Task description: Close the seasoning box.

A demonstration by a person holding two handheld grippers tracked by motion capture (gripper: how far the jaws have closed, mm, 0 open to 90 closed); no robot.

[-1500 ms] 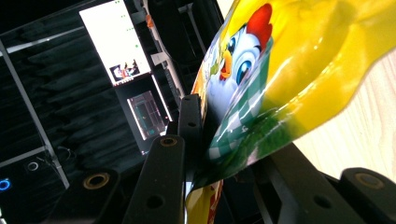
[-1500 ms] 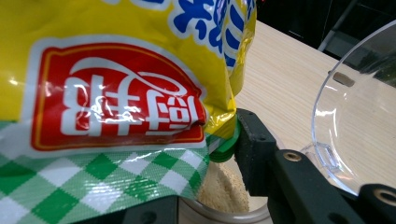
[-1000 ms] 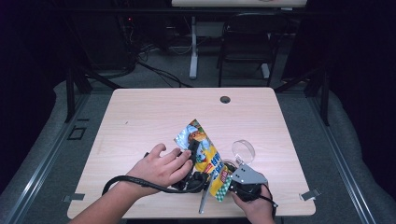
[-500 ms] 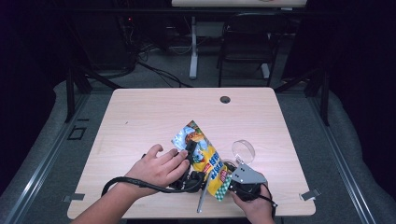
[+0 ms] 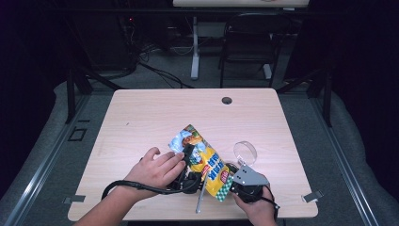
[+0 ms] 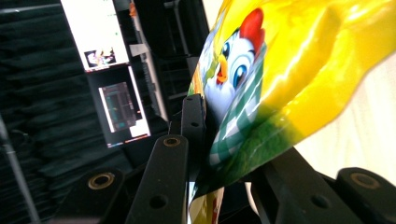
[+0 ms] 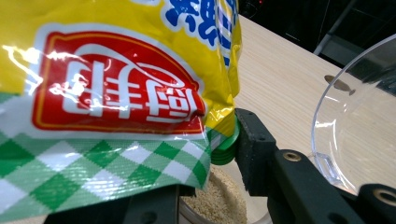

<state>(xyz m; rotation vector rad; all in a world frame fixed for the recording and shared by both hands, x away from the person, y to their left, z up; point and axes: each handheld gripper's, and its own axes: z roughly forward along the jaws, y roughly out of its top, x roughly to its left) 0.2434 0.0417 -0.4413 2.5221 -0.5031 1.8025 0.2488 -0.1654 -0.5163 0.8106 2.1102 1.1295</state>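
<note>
Table [image 5: 141, 117], pale wood, takes up the centre of the high view. Yellow seasoning bag [image 5: 203, 162] lies lower centre, slanting from upper left to lower right, between both hands. Left gripper [image 5: 188, 157], just left of centre, clamps the bag's edge [image 6: 243, 140]; its jaws have just been closing on it. Right gripper [image 5: 235, 181], lower right, pinches a green cap [image 7: 229, 144] at the bag's corner. Clear bowl [image 5: 245, 152] just right of the bag.
</note>
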